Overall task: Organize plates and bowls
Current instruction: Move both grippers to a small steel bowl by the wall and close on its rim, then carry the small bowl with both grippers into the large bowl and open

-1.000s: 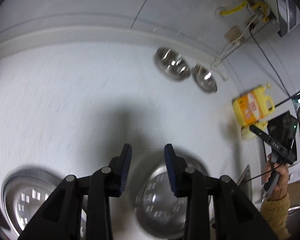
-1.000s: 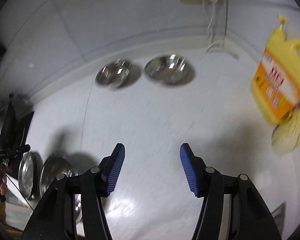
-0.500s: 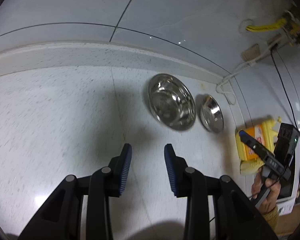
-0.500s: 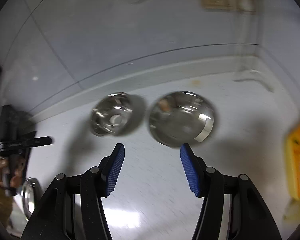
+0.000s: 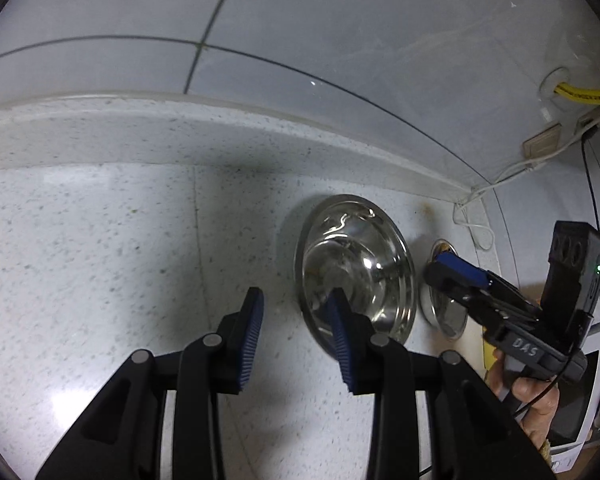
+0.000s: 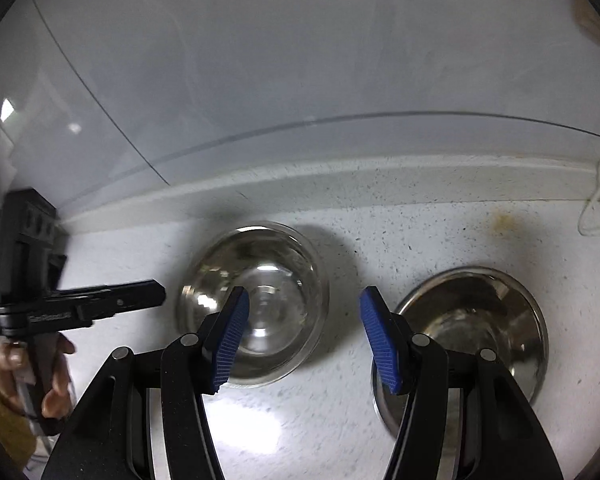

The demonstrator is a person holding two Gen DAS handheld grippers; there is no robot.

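Observation:
Two steel bowls stand side by side on the white speckled counter near the back wall. In the left wrist view the near bowl (image 5: 356, 268) is just right of my open, empty left gripper (image 5: 296, 324); its right finger overlaps the bowl's near rim. The far bowl (image 5: 440, 312) is partly hidden behind my right gripper (image 5: 460, 276). In the right wrist view my right gripper (image 6: 304, 332) is open and empty, its left finger over the left bowl (image 6: 256, 300); the other bowl (image 6: 472, 320) lies right of it. My left gripper (image 6: 140, 300) shows at the left.
The raised counter backsplash (image 5: 180, 132) and tiled wall run close behind the bowls. A white cable (image 5: 472, 216) lies in the back right corner, also in the right wrist view (image 6: 596, 208). A wall socket (image 5: 540, 142) and a yellow hose (image 5: 584, 94) are on the right wall.
Both grippers have moved forward toward the two bowls at the back wall, which now look much larger. The plates near the front and the yellow bottle have left view.

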